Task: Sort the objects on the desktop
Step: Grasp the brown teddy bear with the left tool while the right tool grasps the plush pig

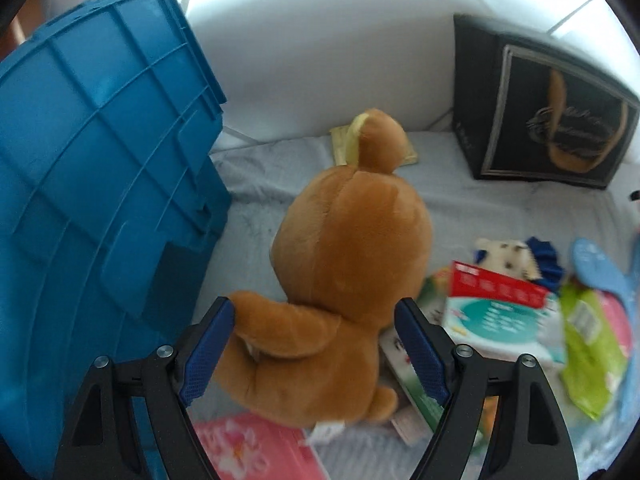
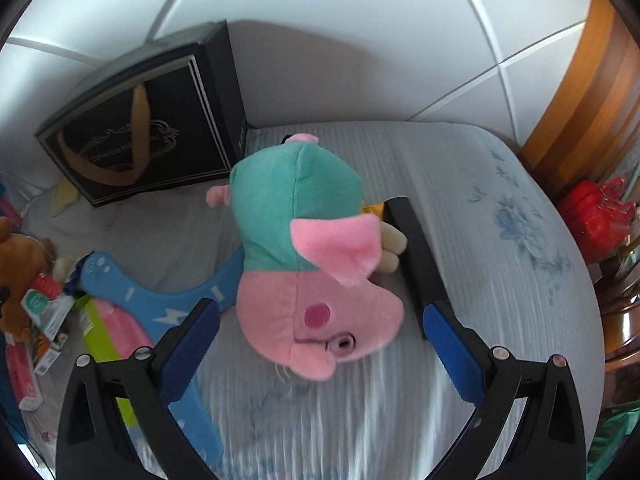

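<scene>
In the left wrist view a brown plush bear point(image 1: 348, 264) sits on the grey cloth with its back to the camera. My left gripper point(image 1: 318, 344) is open, its blue pads on either side of the bear's lower body, and the bear's arm touches the left pad. In the right wrist view a pink pig plush in a teal dress point(image 2: 304, 264) lies on the striped cloth. My right gripper point(image 2: 322, 348) is open around the pig's head, with a gap on both sides. The bear point(image 2: 16, 264) also shows at that view's far left edge.
A big blue crate point(image 1: 100, 200) stands close on the left. A black gift box point(image 1: 552, 120) stands at the back. Packets and cartons point(image 1: 504, 312) are piled right of the bear. A flat blue toy point(image 2: 152, 304) and a slim black bar point(image 2: 416, 260) flank the pig. A red object point(image 2: 596, 220) sits beyond the table's right edge.
</scene>
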Motion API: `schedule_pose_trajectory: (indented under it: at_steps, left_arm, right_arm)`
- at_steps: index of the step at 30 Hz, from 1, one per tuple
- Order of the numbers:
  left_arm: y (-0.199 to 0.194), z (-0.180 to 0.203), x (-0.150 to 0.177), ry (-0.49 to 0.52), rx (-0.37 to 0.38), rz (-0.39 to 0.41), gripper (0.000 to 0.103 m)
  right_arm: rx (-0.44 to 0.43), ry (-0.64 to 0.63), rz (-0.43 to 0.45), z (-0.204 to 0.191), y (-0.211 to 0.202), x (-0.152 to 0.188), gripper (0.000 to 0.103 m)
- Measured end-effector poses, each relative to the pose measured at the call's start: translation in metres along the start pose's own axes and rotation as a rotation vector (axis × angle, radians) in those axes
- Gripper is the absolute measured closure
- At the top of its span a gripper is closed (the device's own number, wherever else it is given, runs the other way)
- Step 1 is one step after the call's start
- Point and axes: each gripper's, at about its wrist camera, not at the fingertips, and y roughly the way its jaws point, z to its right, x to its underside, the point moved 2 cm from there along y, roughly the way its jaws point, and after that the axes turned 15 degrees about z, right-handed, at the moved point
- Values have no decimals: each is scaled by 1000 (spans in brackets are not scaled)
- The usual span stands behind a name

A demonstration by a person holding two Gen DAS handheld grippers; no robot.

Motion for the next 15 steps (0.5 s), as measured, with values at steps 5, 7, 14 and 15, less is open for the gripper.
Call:
schedule_pose_trajectory:
  at_steps: [5,7,14,15]
  left_arm:
    - [19,-1,-8,4,-18,0,13]
    - [28,-2,-9,3,-13,-5,7]
    - [37,16,1,53,21,-13,9]
    - [33,16,1,51,24,-8,11]
  right_arm:
    - [13,-9,-43,-5,39,1,0]
    - [17,-12,-58,-6,52,4,0]
    - [-12,-24,-72,-19,75,12,0]
    - [-10,-29,-72,-20,73,13,0]
